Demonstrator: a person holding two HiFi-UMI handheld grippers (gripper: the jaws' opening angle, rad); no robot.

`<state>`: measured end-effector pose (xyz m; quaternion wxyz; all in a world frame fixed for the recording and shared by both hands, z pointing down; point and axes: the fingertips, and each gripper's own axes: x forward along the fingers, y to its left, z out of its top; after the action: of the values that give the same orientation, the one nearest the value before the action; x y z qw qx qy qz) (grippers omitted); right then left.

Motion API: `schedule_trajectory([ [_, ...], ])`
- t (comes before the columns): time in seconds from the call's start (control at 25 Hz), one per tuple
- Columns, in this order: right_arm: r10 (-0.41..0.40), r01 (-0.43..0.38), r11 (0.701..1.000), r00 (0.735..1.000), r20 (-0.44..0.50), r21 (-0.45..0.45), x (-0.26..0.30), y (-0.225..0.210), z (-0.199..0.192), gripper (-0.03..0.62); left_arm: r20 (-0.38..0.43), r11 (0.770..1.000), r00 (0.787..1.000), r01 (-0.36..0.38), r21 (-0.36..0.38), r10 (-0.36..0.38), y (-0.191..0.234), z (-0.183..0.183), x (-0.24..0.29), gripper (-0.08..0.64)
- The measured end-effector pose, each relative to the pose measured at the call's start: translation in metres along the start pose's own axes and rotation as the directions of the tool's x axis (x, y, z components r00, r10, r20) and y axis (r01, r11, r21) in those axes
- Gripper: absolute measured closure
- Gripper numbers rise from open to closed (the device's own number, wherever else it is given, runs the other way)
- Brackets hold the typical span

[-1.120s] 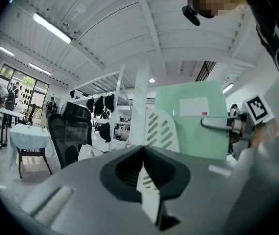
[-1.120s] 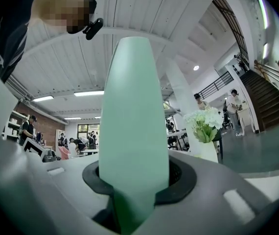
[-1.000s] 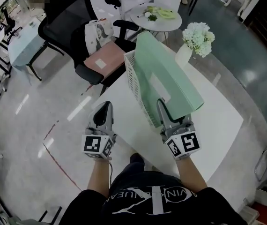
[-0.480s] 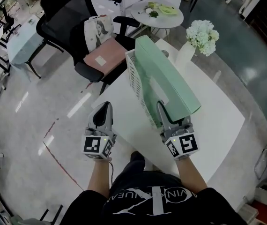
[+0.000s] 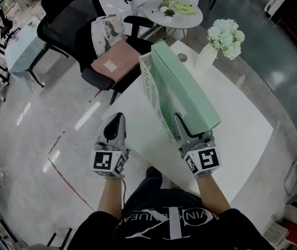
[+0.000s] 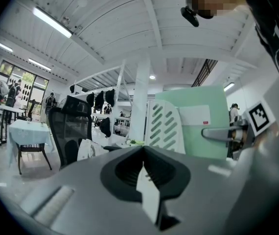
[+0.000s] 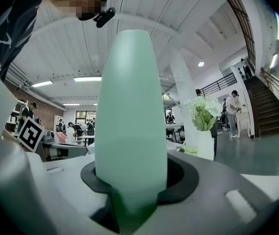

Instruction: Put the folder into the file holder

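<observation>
A mint-green folder [image 5: 182, 90] stands on edge in the white slatted file holder [image 5: 151, 95] on the white table [image 5: 237, 124]. My right gripper [image 5: 182, 126] is shut on the folder's near end; its jaws have just been opening a little, and the folder is still between them. The right gripper view shows the green spine [image 7: 129, 121] filling the jaw gap of the right gripper [image 7: 132, 199]. My left gripper [image 5: 114, 120] hovers by the table's left edge, shut and holding nothing. The left gripper view shows the folder [image 6: 198, 126] and the holder [image 6: 165, 126] off to its right.
A white vase of flowers [image 5: 225, 35] stands at the table's far side. A black office chair [image 5: 70, 14] with a pink cushion [image 5: 114, 61] sits beyond the holder. A small round table [image 5: 172, 12] is farther back.
The folder and my right gripper have sunk slightly, so the folder sits lower in the holder. The left gripper has stayed where it was.
</observation>
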<state>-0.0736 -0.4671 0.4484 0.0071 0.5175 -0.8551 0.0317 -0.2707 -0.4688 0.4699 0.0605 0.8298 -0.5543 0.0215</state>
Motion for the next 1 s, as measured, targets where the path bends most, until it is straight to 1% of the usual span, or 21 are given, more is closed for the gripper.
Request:
schedule_trajectory([
  [0.2, -0.007, 0.007, 1.0, 1.0, -0.02, 0.001, 0.001, 0.0, -0.01, 0.38, -0.004, 1.0, 1.0, 0.002, -0.003, -0.002, 0.004, -0.005, -0.001, 0.56],
  [0.76, -0.025, 0.023, 0.999, 0.999, -0.039, -0.039, 0.003, 0.003, -0.016, 0.368, -0.007, 0.999, 0.999, 0.034, -0.008, -0.034, 0.009, -0.006, 0.002, 0.56],
  [1.0, -0.025, 0.024, 0.999, 0.999, -0.036, -0.036, 0.001, 0.003, -0.014, 0.357, 0.0, 0.999, 0.999, 0.052, -0.005, -0.052, 0.006, -0.005, 0.001, 0.56],
])
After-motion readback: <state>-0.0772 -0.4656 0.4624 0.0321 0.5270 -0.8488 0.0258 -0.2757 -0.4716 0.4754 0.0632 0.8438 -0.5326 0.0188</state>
